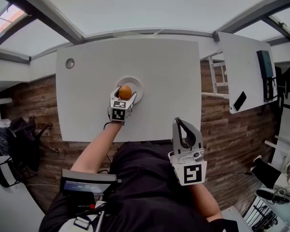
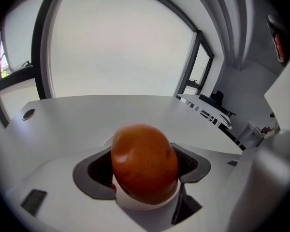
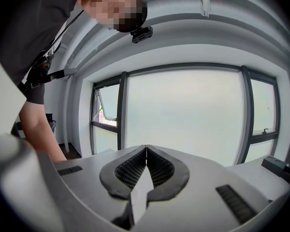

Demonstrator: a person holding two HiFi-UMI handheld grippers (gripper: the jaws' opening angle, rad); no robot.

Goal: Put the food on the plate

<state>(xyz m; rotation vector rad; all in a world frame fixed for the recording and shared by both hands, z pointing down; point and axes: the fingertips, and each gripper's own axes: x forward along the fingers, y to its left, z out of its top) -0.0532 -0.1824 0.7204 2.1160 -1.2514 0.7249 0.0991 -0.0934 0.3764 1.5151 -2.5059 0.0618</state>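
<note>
A round orange-brown food item (image 1: pixel 125 92) is held over the near side of the white plate (image 1: pixel 135 82), which sits mid-table on the white table (image 1: pixel 164 66). My left gripper (image 1: pixel 124 97) is shut on it. In the left gripper view the food (image 2: pixel 144 161) fills the gap between the dark pads (image 2: pixel 191 163) of the left gripper (image 2: pixel 144 173). I cannot tell whether the food touches the plate. My right gripper (image 1: pixel 186 128) hangs off the table's near edge, close to the person's body, jaws shut and empty; in the right gripper view the right gripper (image 3: pixel 146 150) points at a window.
A round cable hole (image 1: pixel 70 63) sits in the table's far left corner. A second white table (image 1: pixel 241 66) stands to the right with a phone (image 1: pixel 239 100) and a dark device (image 1: pixel 266 67) on it. Wooden floor and chairs surround the tables.
</note>
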